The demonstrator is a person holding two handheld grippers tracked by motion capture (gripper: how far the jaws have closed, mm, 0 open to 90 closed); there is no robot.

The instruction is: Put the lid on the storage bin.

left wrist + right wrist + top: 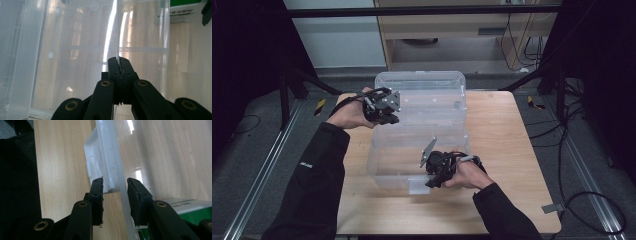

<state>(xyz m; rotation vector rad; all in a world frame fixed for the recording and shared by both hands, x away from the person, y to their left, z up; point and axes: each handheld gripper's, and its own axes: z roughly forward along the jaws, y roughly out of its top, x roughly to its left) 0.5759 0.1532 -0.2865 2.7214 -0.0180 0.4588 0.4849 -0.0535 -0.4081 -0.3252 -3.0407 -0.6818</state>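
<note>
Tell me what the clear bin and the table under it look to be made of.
Clear bin: likely thin moulded plastic, see-through and glossy; the table shows through its walls, with bright glare streaks.
Table: pale wood or wood-look laminate, smooth and matt; grain lines run along it, but which one is unclear.

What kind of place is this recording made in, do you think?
Probably a lab or recording workshop, not a home. A small wooden table stands on grey floor between metal rails, loose cables trail beside it, dark curtains hang at the sides, and both grippers work on a clear plastic bin.
</note>
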